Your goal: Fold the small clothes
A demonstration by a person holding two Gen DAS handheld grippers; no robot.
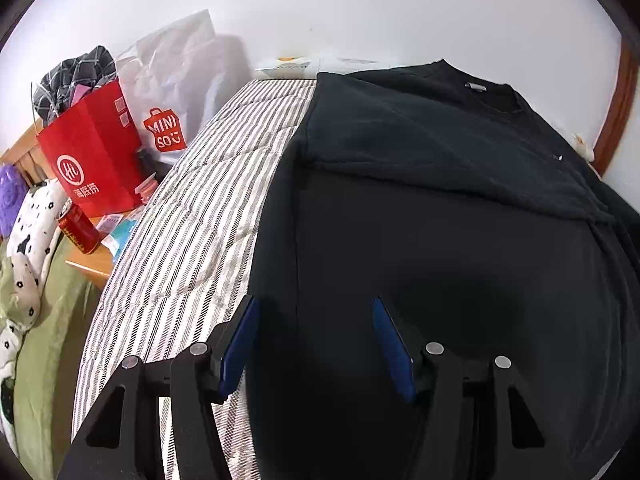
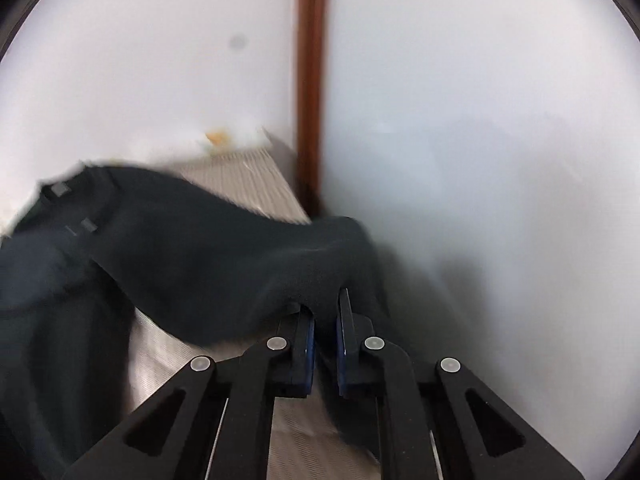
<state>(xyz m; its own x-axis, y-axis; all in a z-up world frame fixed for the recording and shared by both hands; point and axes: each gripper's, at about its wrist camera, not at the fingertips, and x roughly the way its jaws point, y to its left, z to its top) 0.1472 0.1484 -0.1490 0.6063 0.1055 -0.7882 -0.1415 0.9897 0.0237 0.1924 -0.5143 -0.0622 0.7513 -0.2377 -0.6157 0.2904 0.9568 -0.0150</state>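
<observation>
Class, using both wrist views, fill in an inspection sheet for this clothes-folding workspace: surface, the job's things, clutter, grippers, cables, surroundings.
Surface: striped quilt on a bed, mostly covered by the garment.
Job's things: black top spread out, collar at the far end; one edge is lifted off the quilt in the right wrist view.
Clutter: beside the bed, red paper bag, white Miniso bag, red can, checked cloth.
Grippers: left hand-held gripper open above the top, holding nothing; right hand-held gripper shut on the top's raised edge.
Cables: nothing seen.
Surroundings: white wall, brown wooden trim, green bedding at the left.
</observation>
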